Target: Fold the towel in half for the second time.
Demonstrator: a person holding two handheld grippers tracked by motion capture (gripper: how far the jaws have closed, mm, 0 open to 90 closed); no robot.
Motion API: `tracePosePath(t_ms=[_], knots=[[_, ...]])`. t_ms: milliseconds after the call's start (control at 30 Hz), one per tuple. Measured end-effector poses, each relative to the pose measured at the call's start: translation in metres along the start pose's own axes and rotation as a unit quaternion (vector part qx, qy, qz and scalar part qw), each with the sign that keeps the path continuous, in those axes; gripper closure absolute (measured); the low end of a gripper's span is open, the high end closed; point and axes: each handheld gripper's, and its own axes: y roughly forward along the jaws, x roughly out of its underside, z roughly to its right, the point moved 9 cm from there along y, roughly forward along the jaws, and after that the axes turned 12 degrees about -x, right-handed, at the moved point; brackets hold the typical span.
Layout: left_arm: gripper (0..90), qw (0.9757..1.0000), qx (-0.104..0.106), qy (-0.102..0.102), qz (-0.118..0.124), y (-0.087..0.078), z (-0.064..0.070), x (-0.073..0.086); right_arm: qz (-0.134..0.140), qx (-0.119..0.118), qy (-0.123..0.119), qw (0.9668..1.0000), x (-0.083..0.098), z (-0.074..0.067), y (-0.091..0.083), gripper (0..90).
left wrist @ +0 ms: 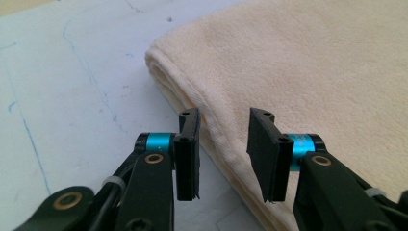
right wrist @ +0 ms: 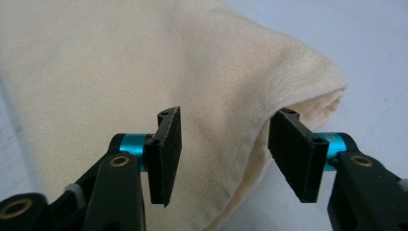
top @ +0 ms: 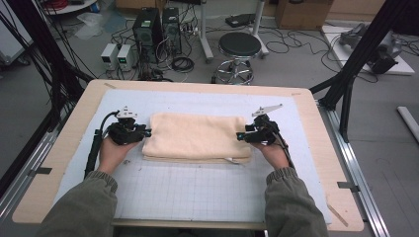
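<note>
Sleeved forearms reach in from the near table edge. Left gripper (left wrist: 223,154) stands open at the folded towel's (top: 195,136) left end; right gripper (right wrist: 235,154) stands open at its right end, pads clear of cloth. Towel lies mid-mat (top: 197,187)

No readable text, label, brand, number or sign appears in any of the views. The white mat (top: 197,192) covering the desk (top: 64,163) carries a faint printed grid of lines across the lower middle of the high view, with no figures legible on it. In the upper left of that view, two small pale boxes (top: 117,55) on the floor each show a tiny lit green display, too small to read. The black computer towers (top: 157,27) beside them bear no marking that can be made out.
</note>
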Motion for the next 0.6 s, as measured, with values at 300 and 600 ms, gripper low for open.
tracePosePath(t_ms=[300,600], knots=[[56.0,0.9998,0.002,0.005,0.017,-0.016,-0.001,-0.006,0.027,0.007,-0.017,0.9995,-0.011,-0.014,-0.009,34.9],[44.5,0.9997,0.008,0.001,0.025,-0.025,0.003,-0.004,0.052,0.007,-0.022,0.9984,-0.013,-0.024,-0.017,30.0]])
